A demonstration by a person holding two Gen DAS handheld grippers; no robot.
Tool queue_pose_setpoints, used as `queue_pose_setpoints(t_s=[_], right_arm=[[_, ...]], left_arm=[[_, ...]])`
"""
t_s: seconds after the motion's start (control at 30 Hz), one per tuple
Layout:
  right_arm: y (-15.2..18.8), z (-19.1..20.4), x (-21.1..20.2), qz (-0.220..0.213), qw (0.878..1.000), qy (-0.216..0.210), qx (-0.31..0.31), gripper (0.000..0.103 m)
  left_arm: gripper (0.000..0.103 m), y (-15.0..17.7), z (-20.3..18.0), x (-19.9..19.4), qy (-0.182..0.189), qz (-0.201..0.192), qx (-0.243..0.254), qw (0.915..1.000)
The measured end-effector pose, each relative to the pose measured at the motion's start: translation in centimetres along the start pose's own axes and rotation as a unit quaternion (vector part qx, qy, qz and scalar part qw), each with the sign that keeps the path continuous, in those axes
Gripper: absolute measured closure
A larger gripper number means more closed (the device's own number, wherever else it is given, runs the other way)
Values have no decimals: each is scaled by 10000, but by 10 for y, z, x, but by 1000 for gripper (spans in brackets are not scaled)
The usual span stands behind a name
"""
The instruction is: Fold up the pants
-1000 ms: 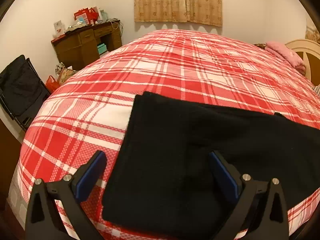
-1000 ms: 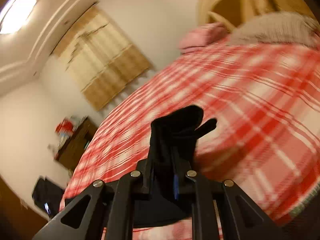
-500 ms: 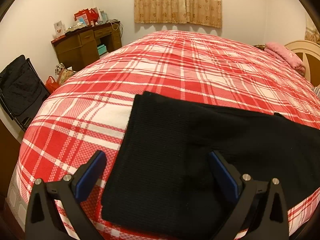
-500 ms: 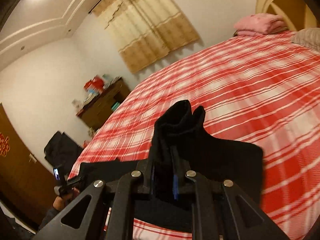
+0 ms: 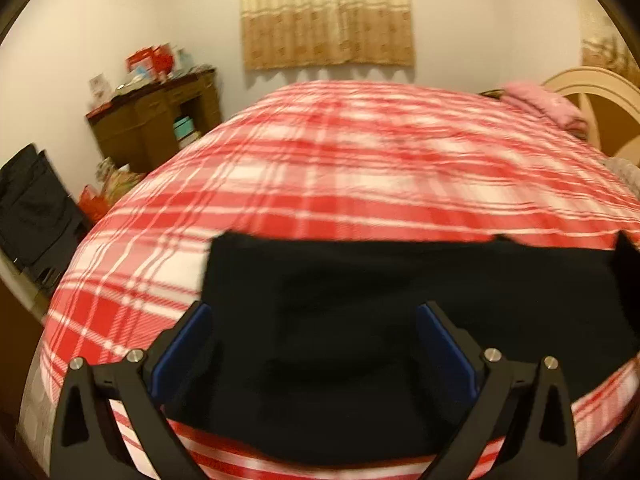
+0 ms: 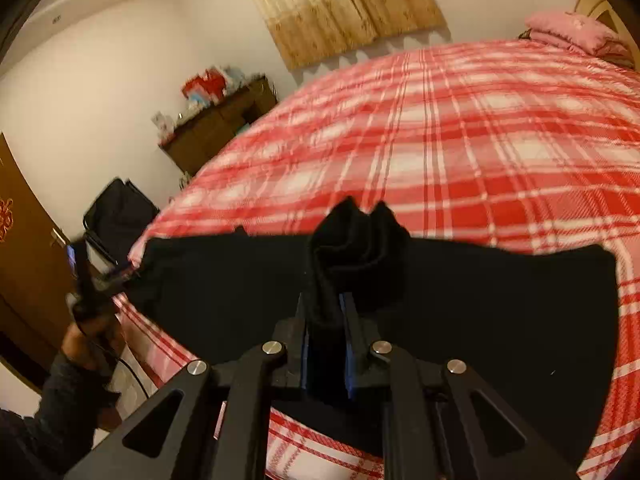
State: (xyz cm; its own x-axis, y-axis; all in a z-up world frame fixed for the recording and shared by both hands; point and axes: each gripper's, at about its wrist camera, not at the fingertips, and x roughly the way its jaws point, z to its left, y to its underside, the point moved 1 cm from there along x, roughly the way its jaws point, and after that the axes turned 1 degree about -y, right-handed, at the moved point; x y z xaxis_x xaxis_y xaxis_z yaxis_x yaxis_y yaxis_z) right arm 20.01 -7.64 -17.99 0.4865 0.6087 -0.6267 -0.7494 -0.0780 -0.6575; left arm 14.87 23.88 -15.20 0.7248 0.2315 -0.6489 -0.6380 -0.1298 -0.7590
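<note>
Black pants (image 5: 360, 320) lie flat across the near edge of a bed with a red and white plaid cover (image 5: 360, 160). My left gripper (image 5: 314, 344) is open, its blue pads (image 5: 184, 344) spread over the near left part of the pants, holding nothing. My right gripper (image 6: 325, 320) is shut on a bunched fold of the pants (image 6: 356, 240), which sticks up between the jaws above the flat cloth (image 6: 500, 300). The left gripper (image 6: 86, 276) and the hand holding it show at the left in the right wrist view.
A wooden desk (image 5: 156, 124) with boxes stands at the back left by the wall. A black chair (image 5: 32, 208) sits left of the bed. A pink folded blanket (image 5: 548, 104) and the headboard (image 5: 600, 92) are at the far right. Curtains (image 5: 328, 12) hang behind.
My right gripper has carried the held end of the pants over toward the left, down over the flat cloth. My left gripper has drawn back and lowered slightly; it stays open.
</note>
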Motion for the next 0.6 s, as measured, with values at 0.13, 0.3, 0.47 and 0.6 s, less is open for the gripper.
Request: queue_pose_setpoints(t_s=[0.13,0.3,0.47,0.6], right_arm=[[9,0,11,299,9995,-2,-106,89],[15,8,7,573,9975,-304,-277,59],[23,6,-25,347,9976,-362,-481,47],[23,-25,-46,-68,9998,-158,-44,47]], left_arm=[[0,-3,-38,-10,710,3,126,9974],[0,-1,-96,-11,1721,260,387,9840],[0,-3,-156,-8,2600,564,612,9620],[0,-4,-200,-9,3010,669,874,9472]])
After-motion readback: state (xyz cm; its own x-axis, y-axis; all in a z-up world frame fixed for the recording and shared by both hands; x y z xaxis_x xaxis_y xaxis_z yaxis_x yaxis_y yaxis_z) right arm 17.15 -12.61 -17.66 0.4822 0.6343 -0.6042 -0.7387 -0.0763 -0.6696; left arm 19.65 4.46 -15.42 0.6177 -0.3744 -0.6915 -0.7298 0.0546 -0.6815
